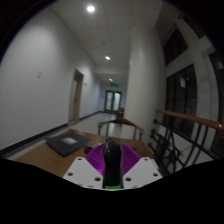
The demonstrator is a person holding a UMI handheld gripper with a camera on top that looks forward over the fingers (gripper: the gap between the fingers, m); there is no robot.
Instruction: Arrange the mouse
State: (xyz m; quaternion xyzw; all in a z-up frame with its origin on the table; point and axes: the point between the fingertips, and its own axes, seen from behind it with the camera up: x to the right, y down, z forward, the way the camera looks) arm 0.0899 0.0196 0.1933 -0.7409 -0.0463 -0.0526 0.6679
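Note:
A black mouse (112,168) stands upright between my gripper's (112,150) two fingers, with a green light at its near end. The purple pads (96,158) press on it from both sides, and it hangs in the air above the table level. A brown wooden table (45,158) lies below and to the left of the fingers. A dark grey flat mat (68,142) rests on that table, ahead and left of the fingers.
A long white corridor runs ahead to a door (113,100) at its far end. A wooden handrail with metal bars (188,122) runs along the right, beside dark windows. A chair back (120,127) stands just beyond the fingers.

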